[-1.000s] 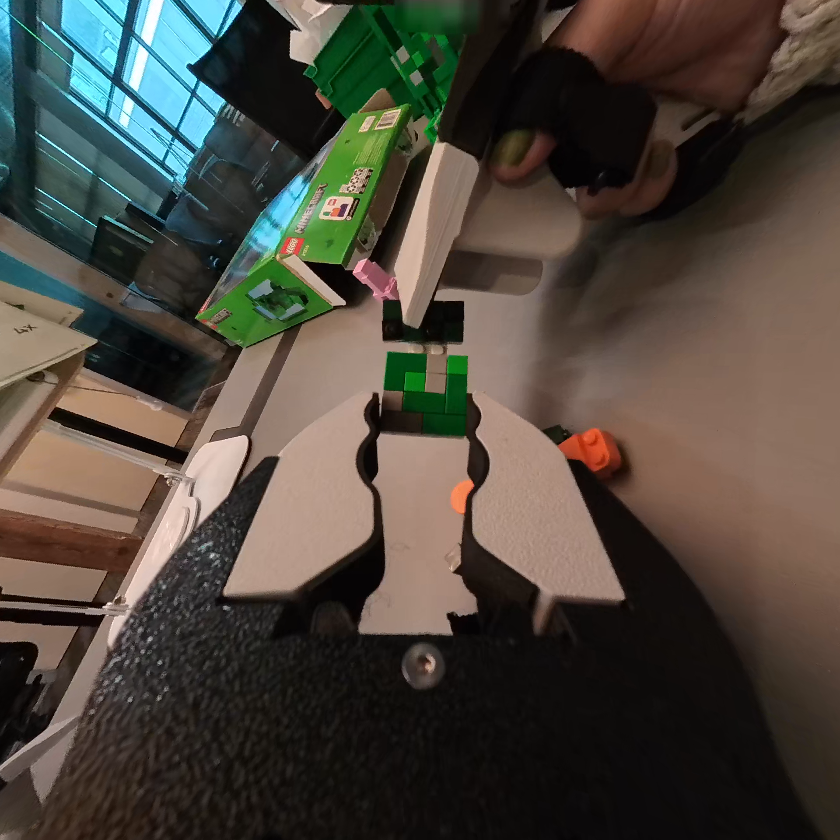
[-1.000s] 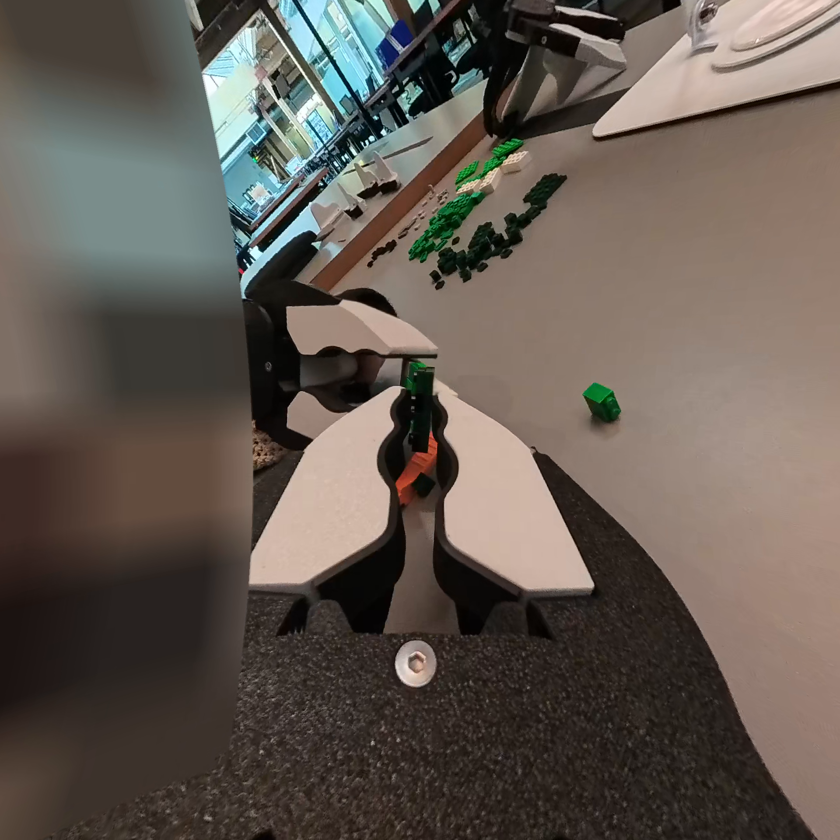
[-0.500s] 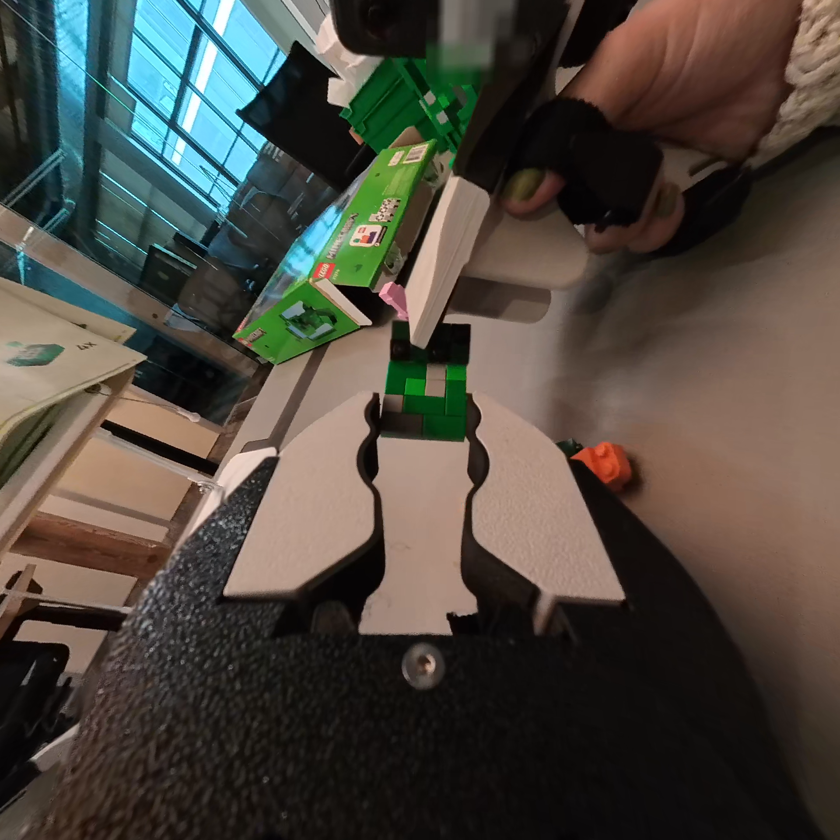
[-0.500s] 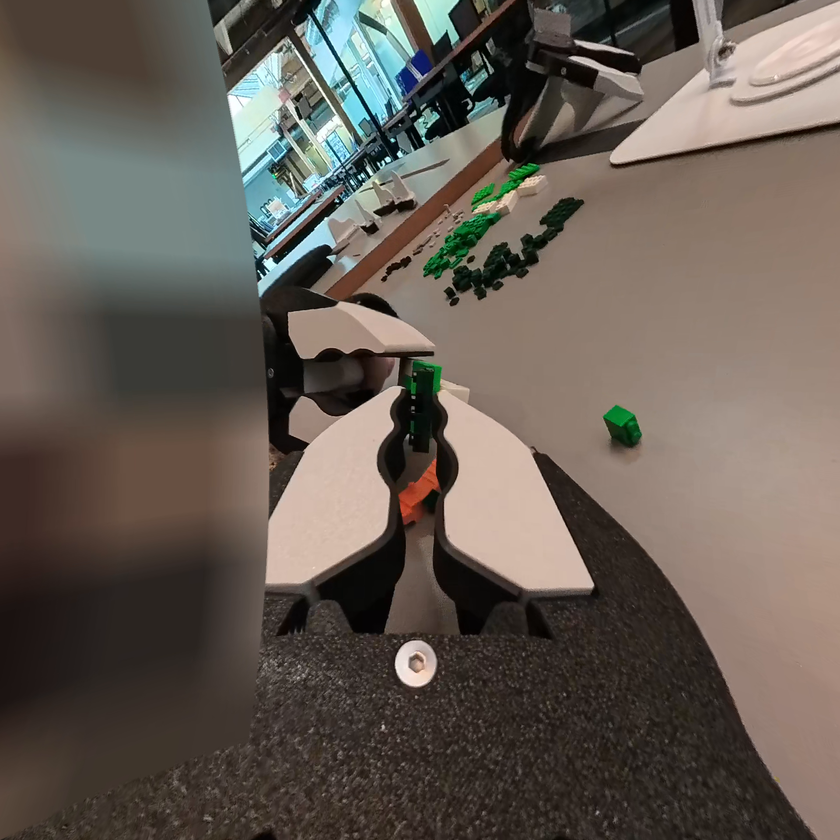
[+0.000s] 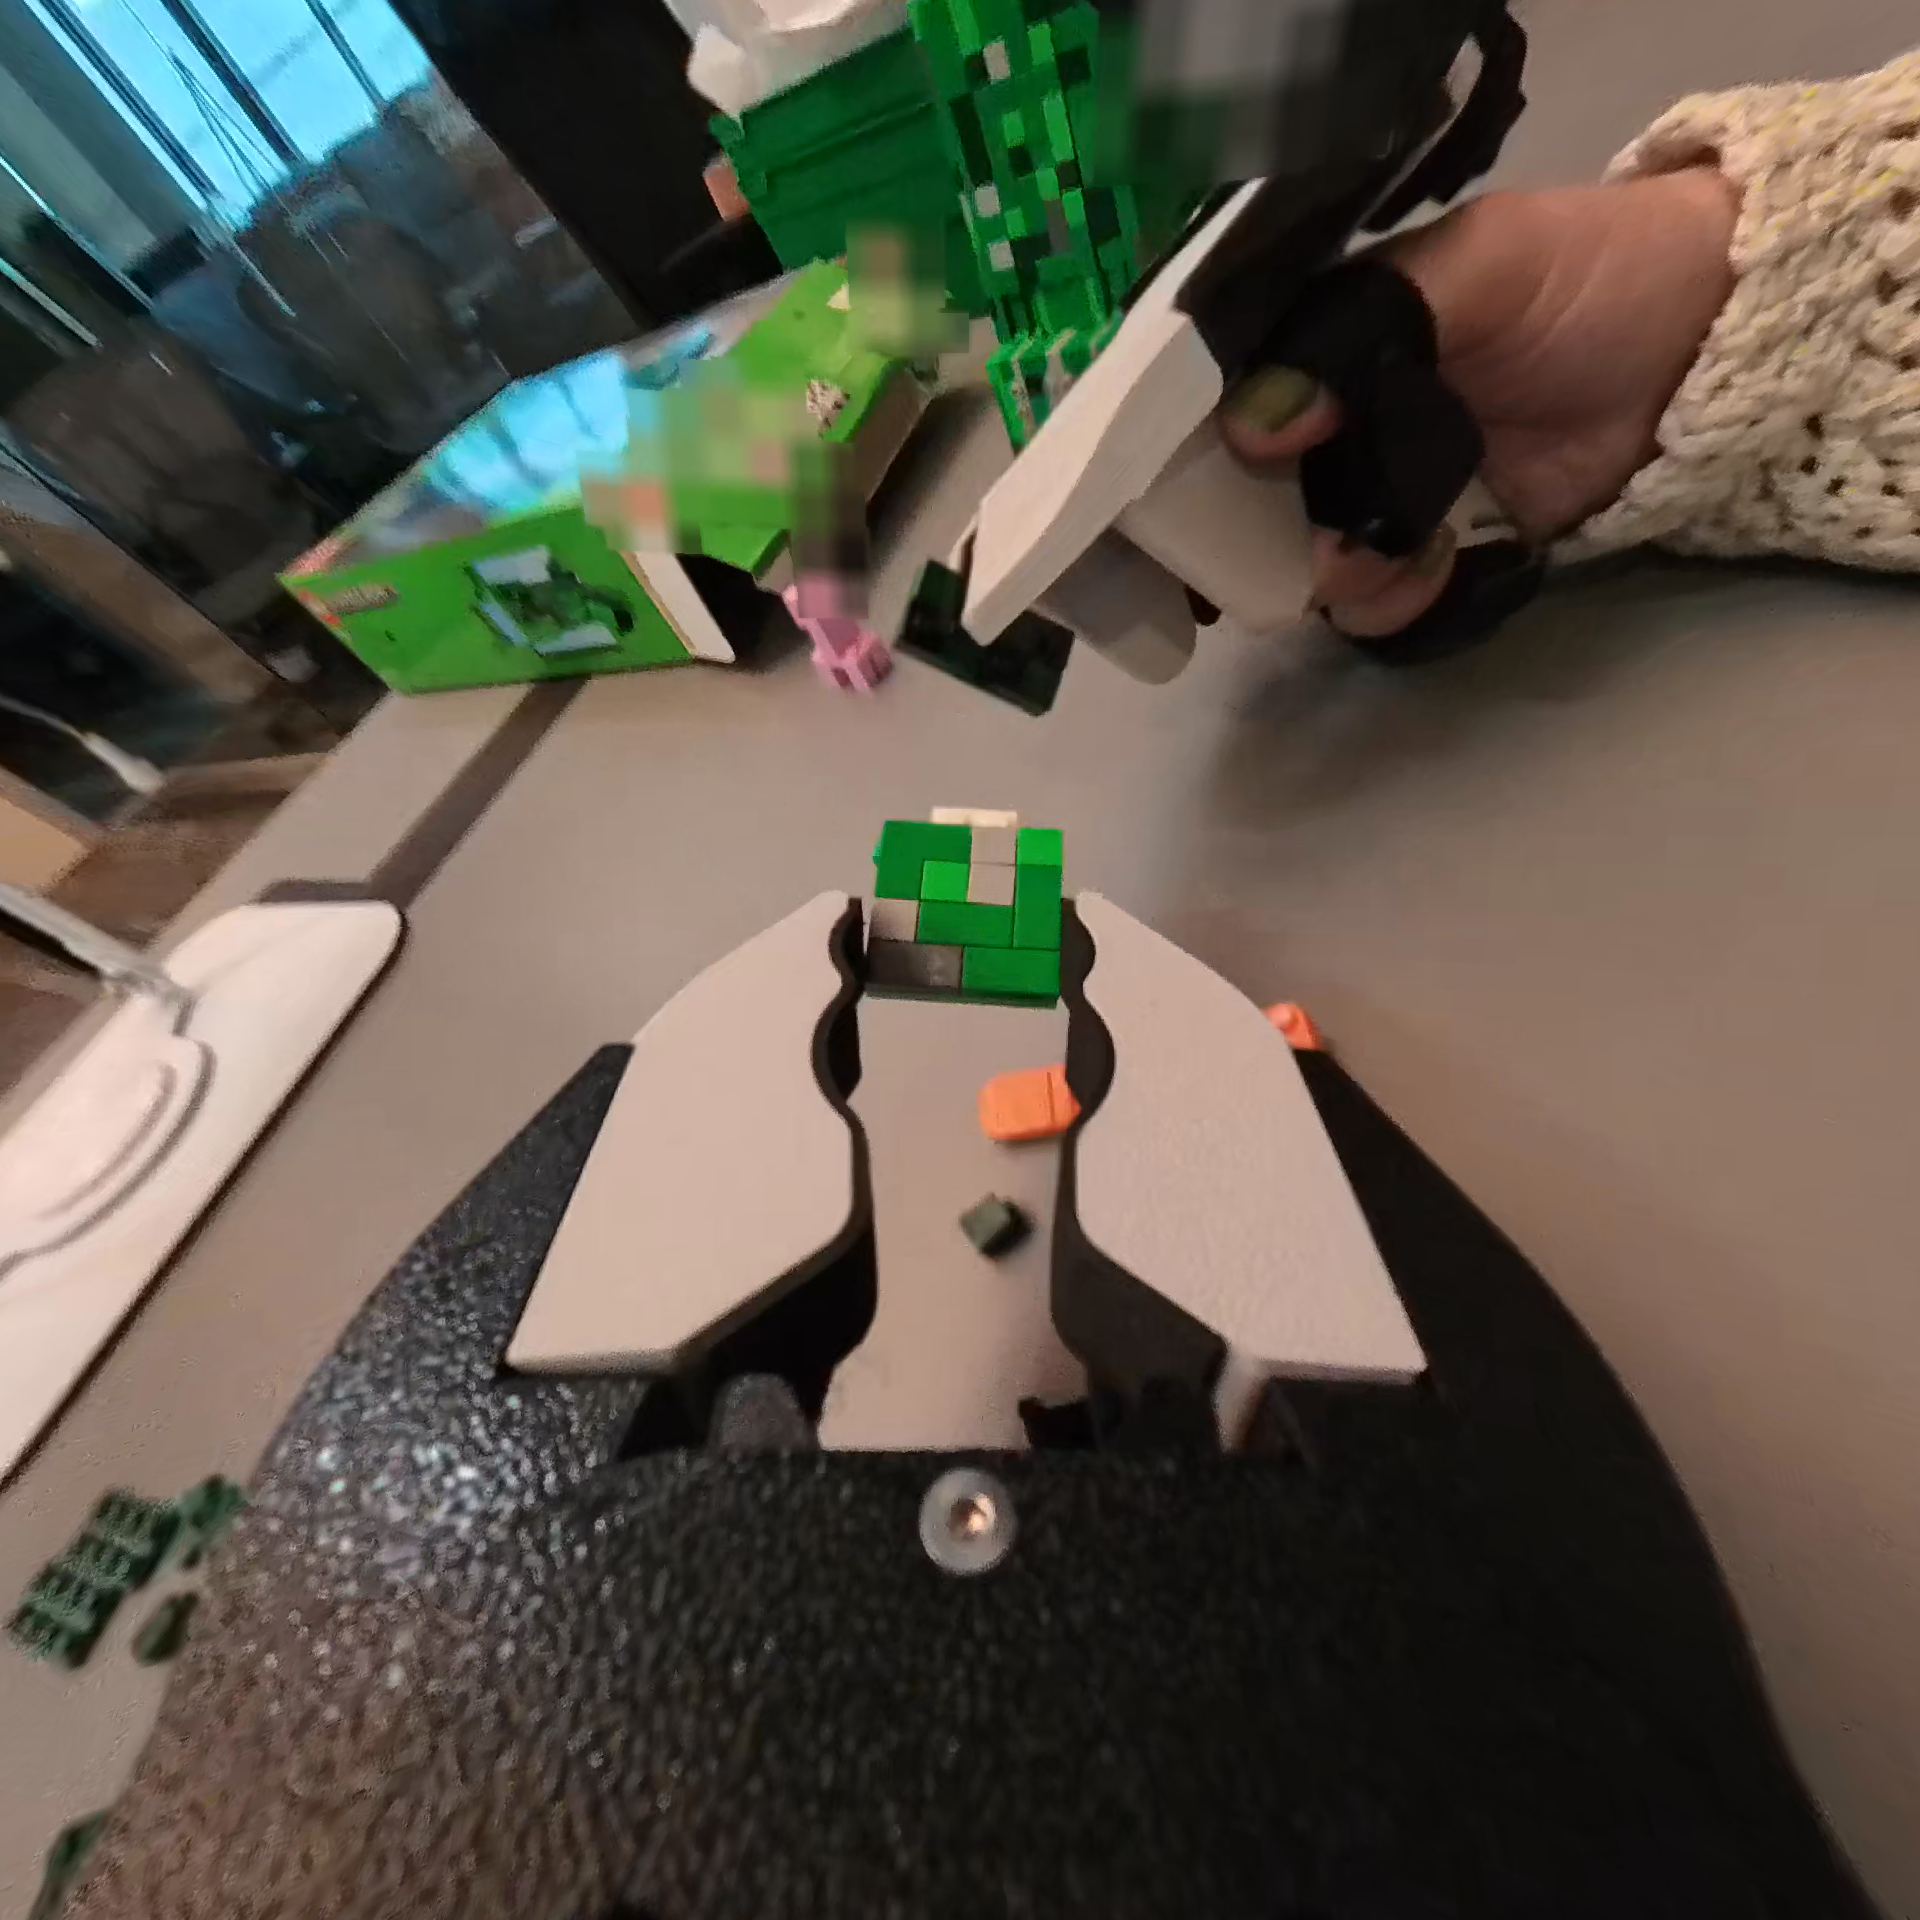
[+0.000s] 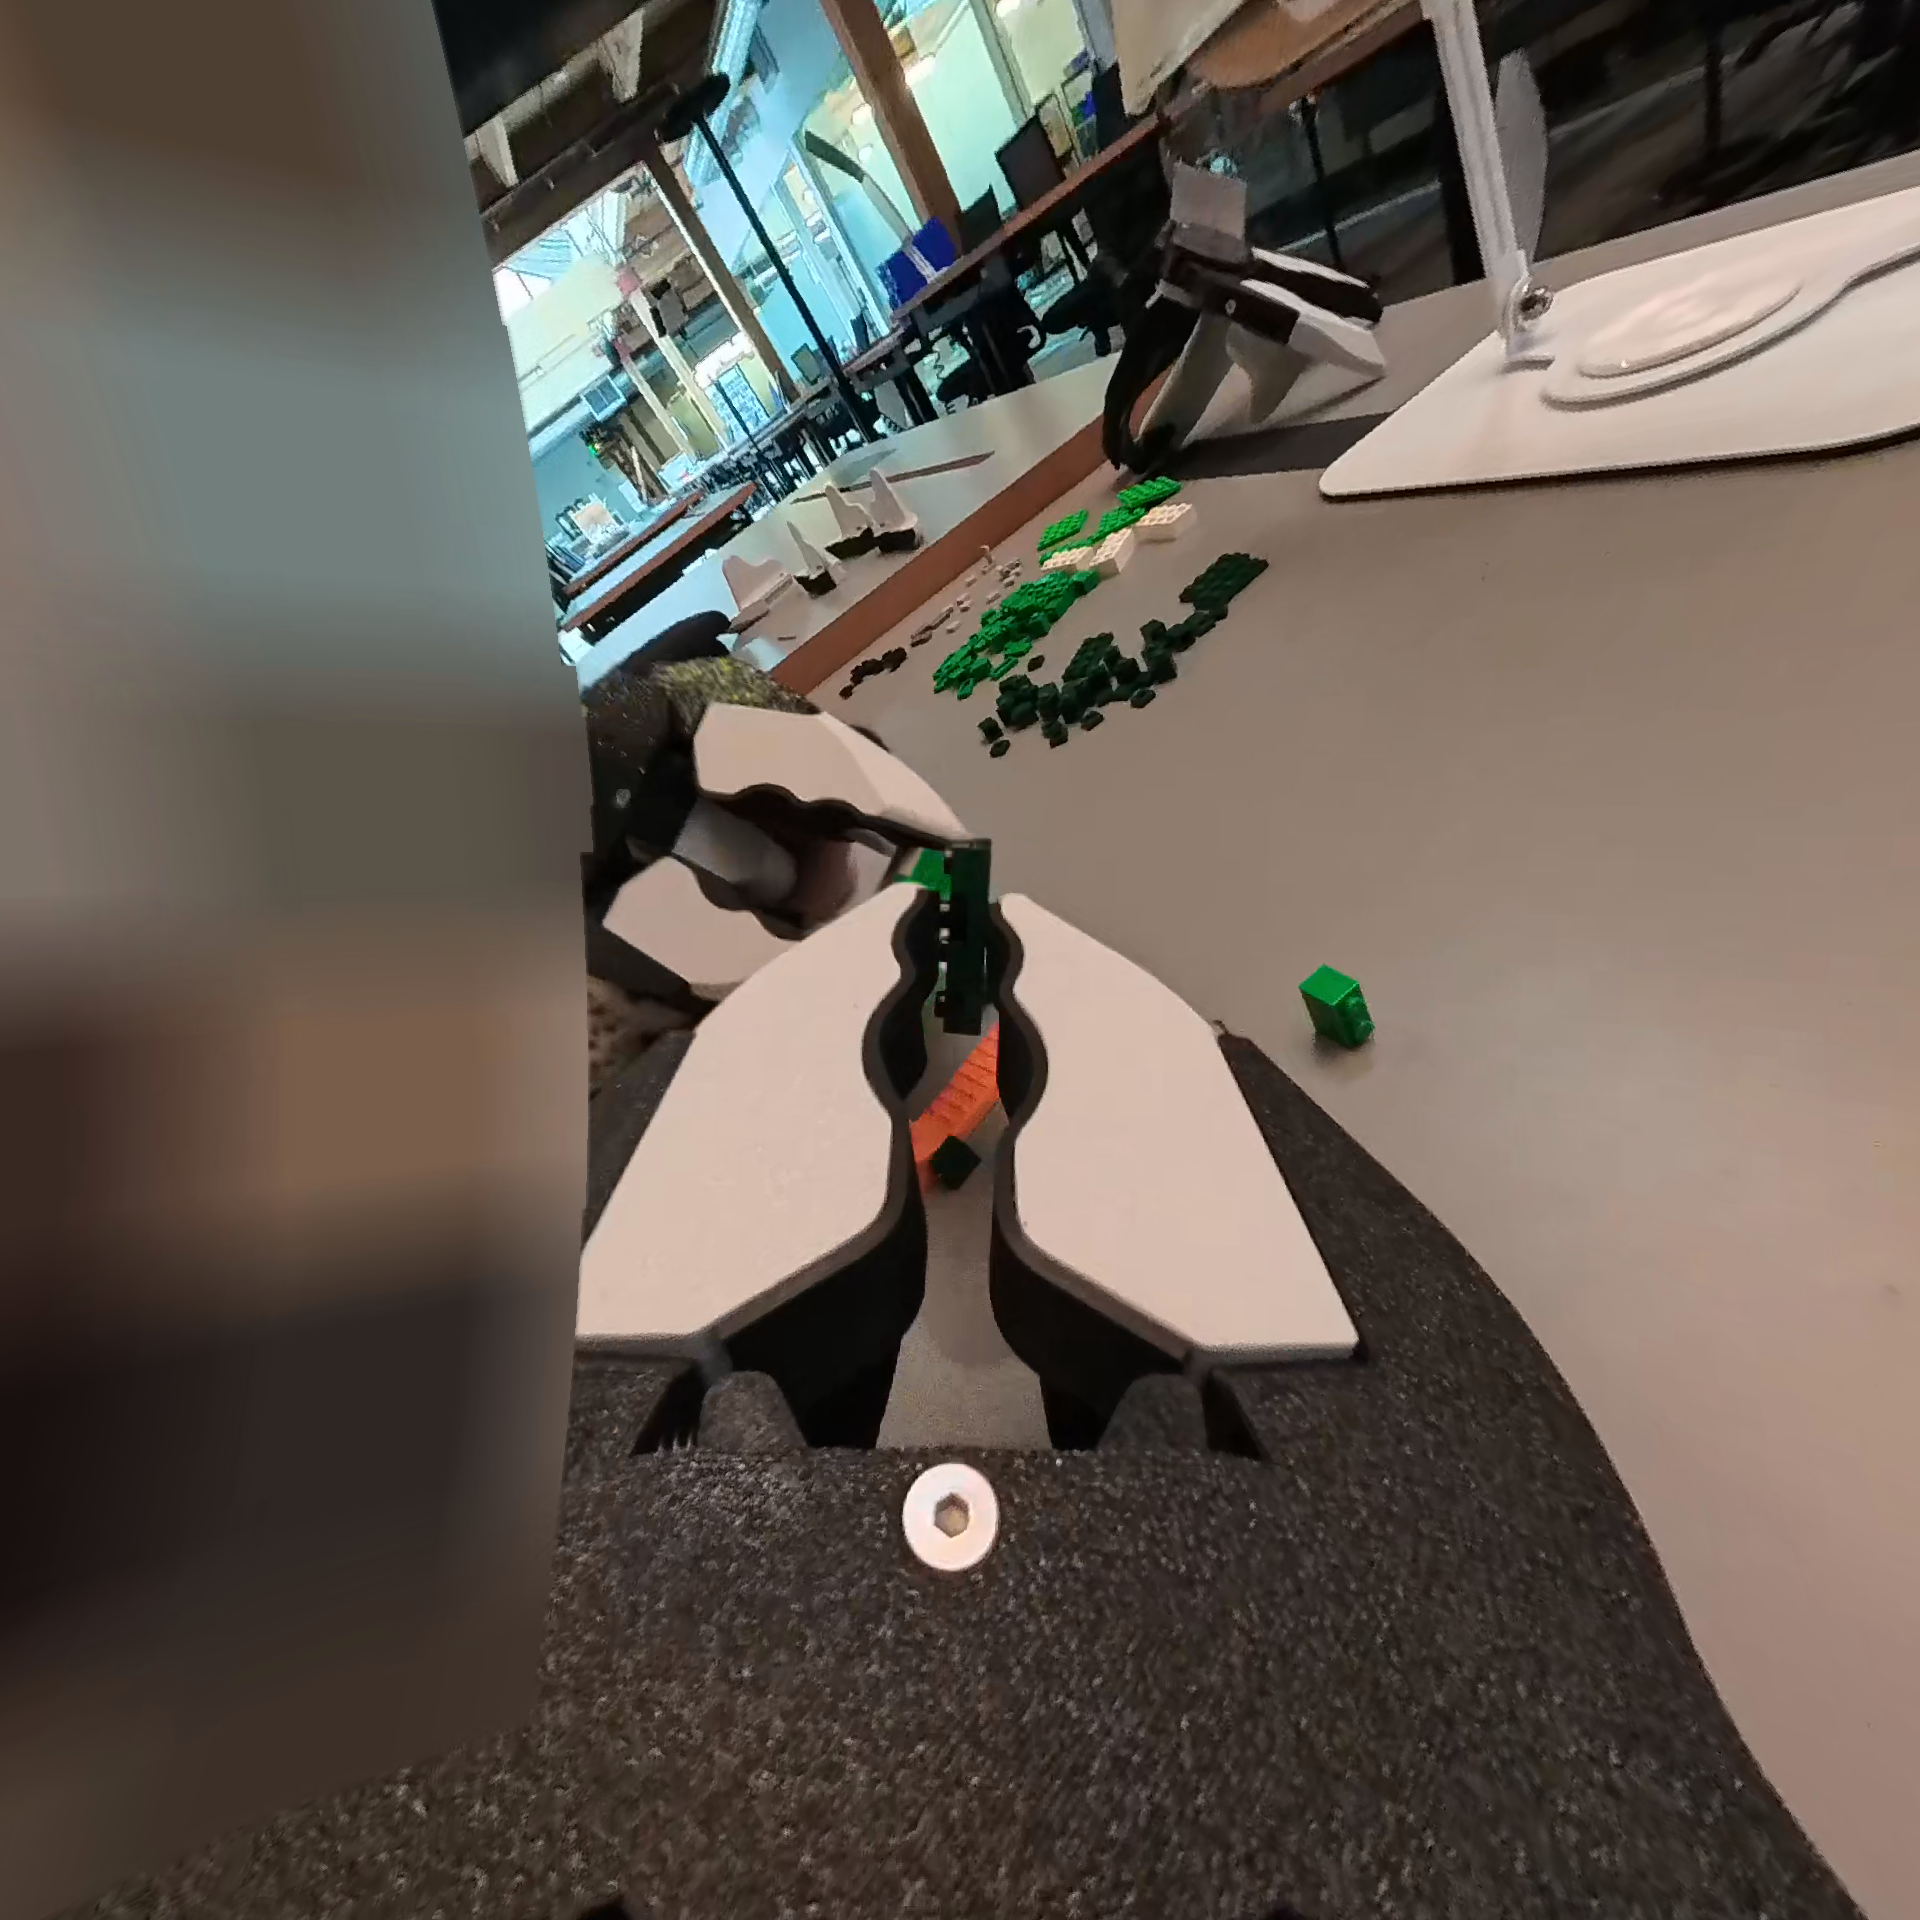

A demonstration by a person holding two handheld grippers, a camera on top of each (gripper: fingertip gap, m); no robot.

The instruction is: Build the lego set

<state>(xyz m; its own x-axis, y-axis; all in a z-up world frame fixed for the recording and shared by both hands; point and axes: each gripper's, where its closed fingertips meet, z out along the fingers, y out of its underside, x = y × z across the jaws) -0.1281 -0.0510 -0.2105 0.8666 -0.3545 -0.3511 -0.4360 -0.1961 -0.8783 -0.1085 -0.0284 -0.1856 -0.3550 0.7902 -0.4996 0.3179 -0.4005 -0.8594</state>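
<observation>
My left gripper [image 5: 966, 920] is shut on a small green, grey and black brick block [image 5: 971, 904], held just above the grey table. My right gripper [image 6: 956, 909] is shut on a thin dark green plate [image 6: 964, 940], held on edge. In the left wrist view the right gripper [image 5: 982, 613] and its plate [image 5: 987, 649] hang beyond the block, clearly apart from it. In the right wrist view the left gripper [image 6: 790, 842] comes in from the left, its green block [image 6: 932, 868] just behind the plate.
An orange brick separator [image 5: 1023, 1103] and a small dark piece [image 5: 992, 1223] lie under my left fingers. A green set box [image 5: 520, 561], a pink figure [image 5: 842, 639] and a tall green built figure [image 5: 1039, 208] stand behind. A loose green brick [image 6: 1335, 1003], piles of green pieces [image 6: 1081, 644] and a white stand base [image 6: 1662, 384] are also on the table. Spacing between my two grippers at the tips: around 5 cm. It is some 5 cm from my left tips to the orange brick separator [image 5: 1023, 1103].
The dark plate was close against the top of the green block; now the two are apart. The left wrist view has rolled level and pulled back.
</observation>
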